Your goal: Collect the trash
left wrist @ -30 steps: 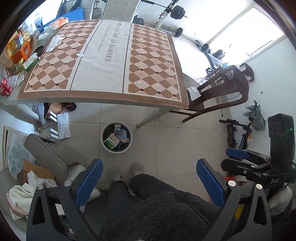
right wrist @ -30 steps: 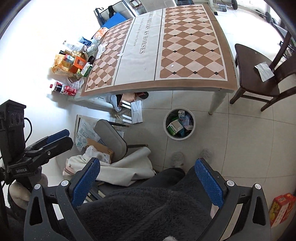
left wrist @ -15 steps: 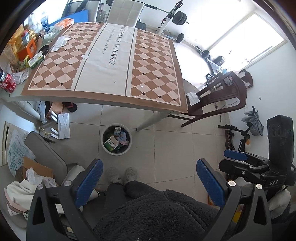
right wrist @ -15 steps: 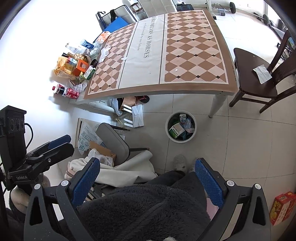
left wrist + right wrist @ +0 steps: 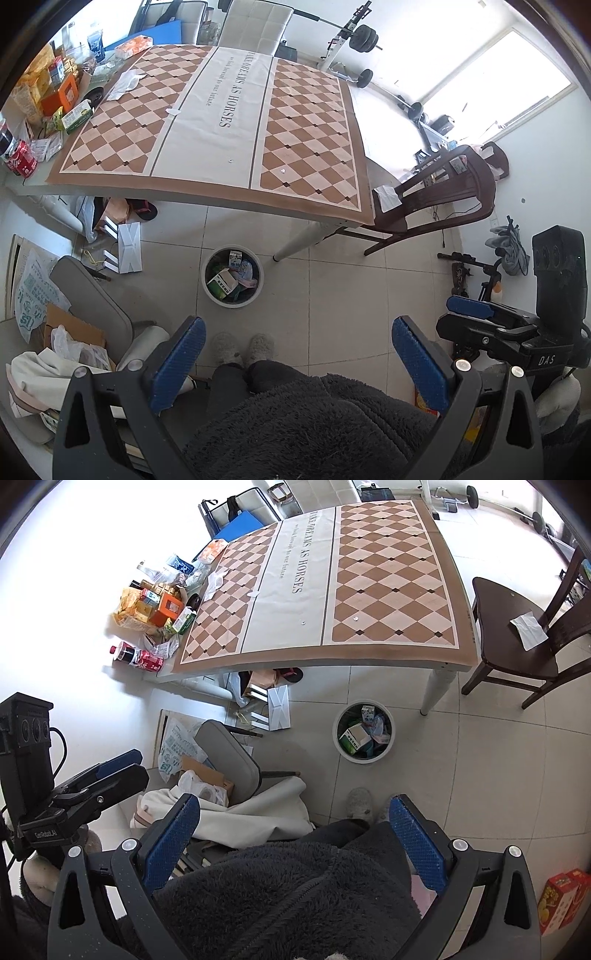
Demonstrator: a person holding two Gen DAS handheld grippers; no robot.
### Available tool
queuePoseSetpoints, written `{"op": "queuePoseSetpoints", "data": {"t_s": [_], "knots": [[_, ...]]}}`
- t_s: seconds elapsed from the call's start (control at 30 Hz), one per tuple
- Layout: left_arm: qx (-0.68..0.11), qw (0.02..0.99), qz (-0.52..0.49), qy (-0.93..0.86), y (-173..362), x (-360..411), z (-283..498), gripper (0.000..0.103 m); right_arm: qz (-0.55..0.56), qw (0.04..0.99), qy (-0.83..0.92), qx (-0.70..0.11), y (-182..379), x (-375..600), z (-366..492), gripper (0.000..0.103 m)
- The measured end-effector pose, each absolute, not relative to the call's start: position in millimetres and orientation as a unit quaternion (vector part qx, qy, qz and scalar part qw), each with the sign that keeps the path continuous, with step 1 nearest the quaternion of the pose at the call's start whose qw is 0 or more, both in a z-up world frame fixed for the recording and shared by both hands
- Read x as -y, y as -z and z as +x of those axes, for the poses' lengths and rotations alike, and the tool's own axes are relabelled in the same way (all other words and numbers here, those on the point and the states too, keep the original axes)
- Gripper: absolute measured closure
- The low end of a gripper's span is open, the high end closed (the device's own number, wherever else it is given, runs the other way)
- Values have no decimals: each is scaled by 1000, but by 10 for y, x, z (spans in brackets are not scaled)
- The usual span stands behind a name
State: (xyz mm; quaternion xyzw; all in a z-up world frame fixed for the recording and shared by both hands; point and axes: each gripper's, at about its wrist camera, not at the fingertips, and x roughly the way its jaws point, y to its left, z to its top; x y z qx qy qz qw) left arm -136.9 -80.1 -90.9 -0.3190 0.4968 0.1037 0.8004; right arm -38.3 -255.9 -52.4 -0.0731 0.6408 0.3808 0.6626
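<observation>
A round white trash bin (image 5: 232, 277) (image 5: 364, 736) stands on the tiled floor before the table, holding a green-and-white carton, a small milk box and wrappers. Crumpled white paper (image 5: 123, 84) (image 5: 216, 583) lies on the checkered tablecloth (image 5: 221, 122) (image 5: 321, 587), and a tiny scrap (image 5: 173, 110) sits nearer its middle. A white tissue (image 5: 386, 197) (image 5: 528, 626) rests on the dark wooden chair. My left gripper (image 5: 297, 356) and right gripper (image 5: 295, 832) both hang open and hold nothing, high above the floor over the person's dark fleece lap.
Snack boxes, bags and a cola bottle (image 5: 16, 155) (image 5: 136, 657) crowd the table's left end. A grey chair (image 5: 96, 299) (image 5: 229, 757), cardboard and cloth lie at the left. Slippered feet (image 5: 242, 347) stand behind the bin. Weights (image 5: 364, 38) sit beyond the table. A red box (image 5: 561, 899) lies at the right.
Both cameras have risen and drawn back a little, so the table, the bin and the person's feet sit farther away. The jaws have stayed equally wide.
</observation>
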Motion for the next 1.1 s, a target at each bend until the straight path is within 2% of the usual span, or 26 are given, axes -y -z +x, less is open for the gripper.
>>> {"op": "queuePoseSetpoints", "data": {"t_s": [1.1], "knots": [[-503,801,-306,-109,907,1078,-1329,0,-82,652,-395,-642,517,2812,-310,0]]}}
